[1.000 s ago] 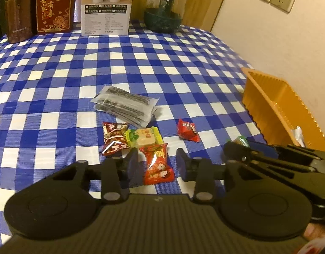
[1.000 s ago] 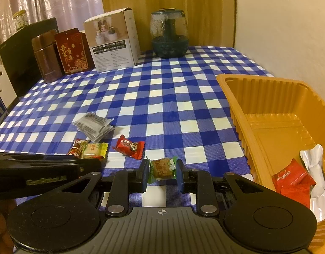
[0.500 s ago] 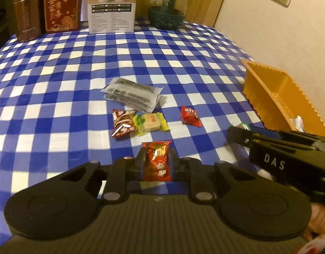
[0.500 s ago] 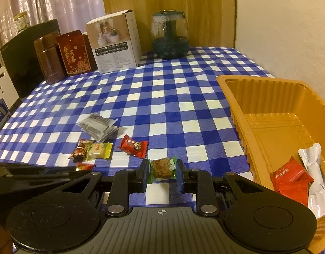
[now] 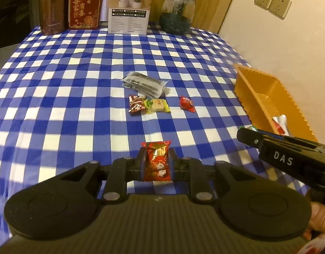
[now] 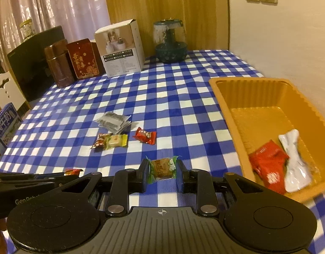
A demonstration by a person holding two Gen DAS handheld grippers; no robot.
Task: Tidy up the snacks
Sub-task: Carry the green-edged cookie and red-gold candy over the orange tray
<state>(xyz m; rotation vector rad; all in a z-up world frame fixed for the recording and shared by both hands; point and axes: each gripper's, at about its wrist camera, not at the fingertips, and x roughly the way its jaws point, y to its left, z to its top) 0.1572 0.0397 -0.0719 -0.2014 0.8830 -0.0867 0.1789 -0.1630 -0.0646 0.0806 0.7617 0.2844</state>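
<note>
Snacks clamped in both claws, a red foil candy packet (image 5: pixel 156 160) between the left gripper (image 5: pixel 157 164) jaws and a green-ended clear-wrapped cake (image 6: pixel 162 168) between the right gripper (image 6: pixel 162 172) jaws, should be held firmly until carried over the orange plastic tray (image 6: pixel 236 97) to the right of each claw.

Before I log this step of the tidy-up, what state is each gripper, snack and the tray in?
left gripper: shut on red snack packet, lifted off the cloth.
right gripper: shut on green-ended pastry.
orange tray: open, holds red packets and white sachet.
grey sachets: stacked on cloth.
three small snacks: loose on cloth.
</note>
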